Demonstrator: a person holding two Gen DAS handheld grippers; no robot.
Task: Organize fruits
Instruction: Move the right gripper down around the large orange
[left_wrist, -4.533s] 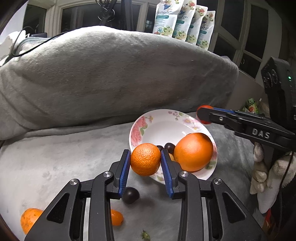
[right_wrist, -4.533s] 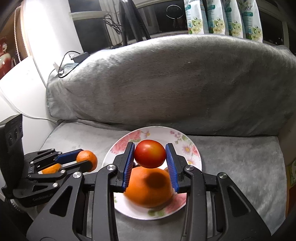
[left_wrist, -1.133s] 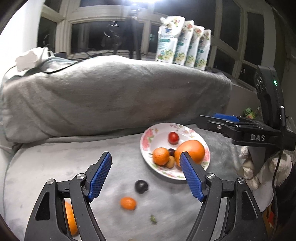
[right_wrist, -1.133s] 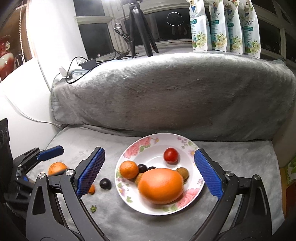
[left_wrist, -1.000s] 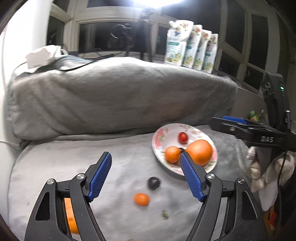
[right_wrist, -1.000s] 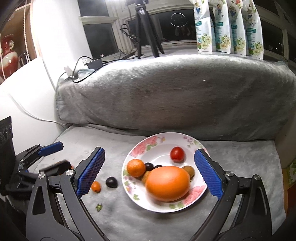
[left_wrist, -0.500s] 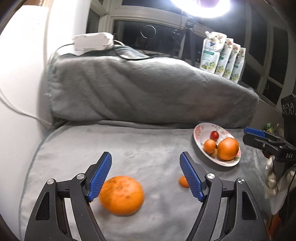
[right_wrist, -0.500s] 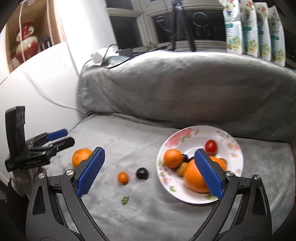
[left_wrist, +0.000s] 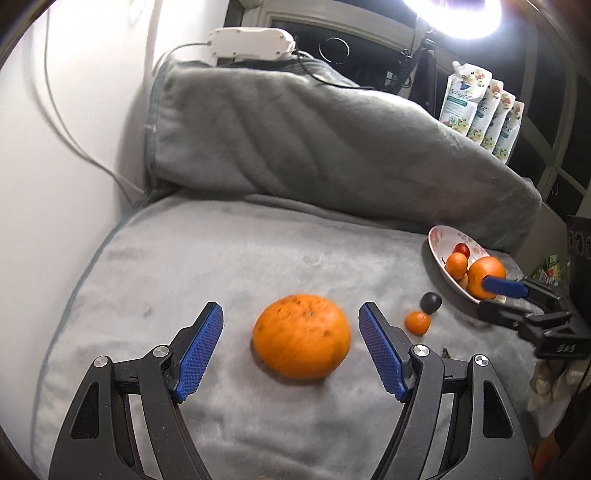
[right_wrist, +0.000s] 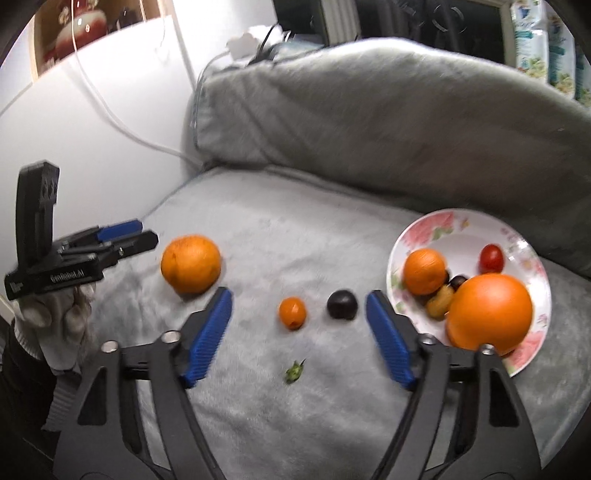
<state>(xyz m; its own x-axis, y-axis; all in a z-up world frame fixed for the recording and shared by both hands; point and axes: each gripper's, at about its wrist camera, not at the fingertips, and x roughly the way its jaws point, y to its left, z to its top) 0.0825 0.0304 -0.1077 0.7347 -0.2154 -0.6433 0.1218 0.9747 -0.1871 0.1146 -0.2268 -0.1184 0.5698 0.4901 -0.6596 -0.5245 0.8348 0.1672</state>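
A loose orange (left_wrist: 301, 336) lies on the grey blanket between the wide-open pads of my left gripper (left_wrist: 291, 347), untouched. It also shows in the right wrist view (right_wrist: 191, 264), just ahead of the left gripper (right_wrist: 125, 236). My right gripper (right_wrist: 299, 332) is open and empty over a small orange (right_wrist: 292, 312) and a dark plum (right_wrist: 342, 304). The flowered plate (right_wrist: 524, 247) at right holds a big orange (right_wrist: 489, 312), a smaller orange (right_wrist: 424, 271), a red tomato (right_wrist: 491, 257) and small dark and brown fruits.
A grey blanket-covered backrest (right_wrist: 369, 122) runs along the back. A white wall with cables (right_wrist: 110, 110) stands at left. A green stem scrap (right_wrist: 294, 371) lies on the blanket. Pouches (left_wrist: 480, 110) stand on the sill behind.
Both grippers have swung left, away from the plate. The left one has closed in on the loose orange, which now lies between its pads. The right one now frames the small orange and plum.
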